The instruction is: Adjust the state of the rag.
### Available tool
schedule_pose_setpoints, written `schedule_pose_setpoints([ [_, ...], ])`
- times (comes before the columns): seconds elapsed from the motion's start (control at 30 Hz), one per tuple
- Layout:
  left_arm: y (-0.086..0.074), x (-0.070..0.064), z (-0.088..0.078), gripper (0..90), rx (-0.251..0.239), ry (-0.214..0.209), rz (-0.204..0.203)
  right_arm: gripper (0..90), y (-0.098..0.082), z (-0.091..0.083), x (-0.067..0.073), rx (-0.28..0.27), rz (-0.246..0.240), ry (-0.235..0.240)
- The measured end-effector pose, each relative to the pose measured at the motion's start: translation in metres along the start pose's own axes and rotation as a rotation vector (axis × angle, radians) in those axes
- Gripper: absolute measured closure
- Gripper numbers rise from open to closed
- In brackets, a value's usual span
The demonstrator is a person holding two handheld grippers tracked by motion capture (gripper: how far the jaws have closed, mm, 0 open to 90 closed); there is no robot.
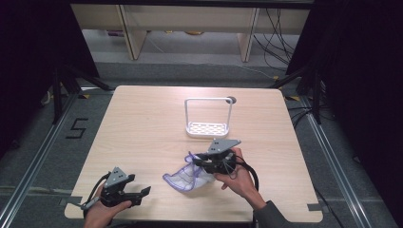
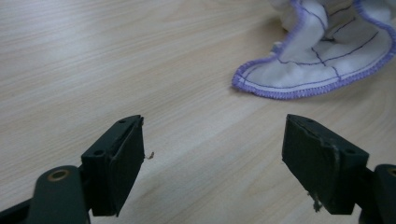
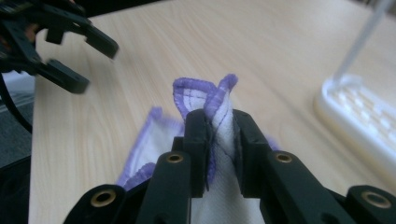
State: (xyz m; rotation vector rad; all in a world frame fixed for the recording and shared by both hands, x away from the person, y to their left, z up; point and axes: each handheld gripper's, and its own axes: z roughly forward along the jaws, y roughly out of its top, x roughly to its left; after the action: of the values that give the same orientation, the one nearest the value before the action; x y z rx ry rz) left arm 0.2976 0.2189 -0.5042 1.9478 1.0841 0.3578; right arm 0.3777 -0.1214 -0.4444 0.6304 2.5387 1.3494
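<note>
Presently the right gripper (image 3: 219, 154) is clamped on a bunched corner of the purple-edged white cloth (image 1: 186, 177), lower centre of the high view; the left gripper (image 2: 212, 163) sits released at lower left. Risk: the thin pinch could slip, dropping the cloth short of the white rack (image 1: 208, 128).

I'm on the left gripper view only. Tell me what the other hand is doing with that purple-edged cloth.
Observer: The right tongs are shut on a bunched edge of the cloth; the fold stands up between the pads.
Operator: Report where the rest of it is.
Observer: The high view shows it trailing from the tongs down onto the table, toward the person's side.
Operator: Say what lies beyond it.
Observer: A white rack with a tall hoop handle stands farther back, apart from the cloth.
Operator: Give me my own tongs.
Observer: The left tongs sit open near the table's front edge, apart from the cloth.
</note>
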Motion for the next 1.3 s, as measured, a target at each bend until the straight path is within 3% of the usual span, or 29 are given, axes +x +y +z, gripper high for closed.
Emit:
schedule_pose_setpoints([
  [0.07,0.0,-0.001,0.002,20.6,0.009,-0.008,-0.005,77.5,-0.01,-0.001,-0.004,0.033,0.032,-0.004],
  [0.13,0.0,-0.001,0.001,20.7,0.02,-0.01,0.005,77.3,-0.014,-0.001,-0.005,0.03,0.039,-0.005],
  [0.3,0.003,-0.001,0.004,20.7,-0.019,-0.037,-0.025,75.0,-0.022,-0.005,-0.005,0.044,0.059,-0.019],
  [0.33,0.009,-0.002,0.008,20.6,-0.042,-0.091,-0.037,73.2,-0.024,-0.006,-0.006,0.054,0.072,-0.025],
  [0.4,0.017,-0.006,0.014,20.7,-0.073,-0.105,-0.017,70.2,-0.025,-0.008,-0.006,0.062,0.072,-0.021],
  [0.47,0.027,-0.009,0.022,20.9,-0.061,-0.116,0.024,68.5,-0.027,-0.01,-0.004,0.06,0.097,-0.037],
  [0.5,0.031,-0.01,0.028,21.6,-0.058,-0.119,0.039,68.5,-0.028,-0.01,-0.005,0.056,0.075,-0.04],
  [0.57,0.038,-0.01,0.042,23.5,-0.067,-0.142,0.04,68.5,-0.03,-0.01,-0.004,0.064,0.079,-0.033],
  [0.63,0.043,-0.01,0.055,28.6,-0.048,-0.178,0.037,67.1,-0.03,-0.012,-0.003,0.071,0.088,-0.06],
  [0.77,0.048,-0.014,0.071,34.5,-0.033,-0.197,0.045,66.9,-0.031,-0.013,-0.002,0.067,0.067,-0.065],
  [0.83,0.052,-0.017,0.079,36.6,-0.033,-0.215,0.048,67.6,-0.031,-0.015,-0.001,0.078,0.079,-0.065],
  [0.87,0.055,-0.022,0.086,39.4,-0.008,-0.222,0.088,67.6,-0.031,-0.016,-0.001,0.074,0.062,-0.067],
  [0.9,0.055,-0.022,0.086,46.3,-0.008,-0.222,0.088,67.6,-0.031,-0.016,-0.001,0.074,0.062,-0.067],
  [0.93,0.056,-0.026,0.089,56.0,0.003,-0.249,0.129,67.5,-0.031,-0.017,-0.001,0.072,0.069,-0.066],
  [1.0,0.057,-0.028,0.089,76.1,-0.015,-0.277,0.16,67.6,-0.032,-0.018,0.0,0.074,0.075,-0.072],
  [1.07,0.058,-0.028,0.086,86.0,-0.023,-0.259,0.179,71.9,-0.031,-0.021,0.0,0.075,0.056,-0.088],
  [1.17,0.061,-0.028,0.071,87.5,-0.05,-0.234,0.204,76.2,-0.029,-0.027,0.002,0.061,0.035,-0.113],
  [1.2,0.063,-0.026,0.056,87.6,-0.062,-0.231,0.218,77.2,-0.025,-0.034,0.003,0.041,0.003,-0.12],
  [1.23,0.063,-0.026,0.056,87.5,-0.062,-0.231,0.218,77.2,-0.024,-0.039,0.003,0.035,-0.007,-0.129],
  [1.27,0.063,-0.024,0.04,87.6,-0.092,-0.222,0.194,77.2,-0.024,-0.043,0.004,0.03,0.002,-0.138],
  [1.3,0.063,-0.024,0.04,87.5,-0.092,-0.222,0.194,77.2,-0.024,-0.043,0.004,0.03,0.002,-0.138],
])
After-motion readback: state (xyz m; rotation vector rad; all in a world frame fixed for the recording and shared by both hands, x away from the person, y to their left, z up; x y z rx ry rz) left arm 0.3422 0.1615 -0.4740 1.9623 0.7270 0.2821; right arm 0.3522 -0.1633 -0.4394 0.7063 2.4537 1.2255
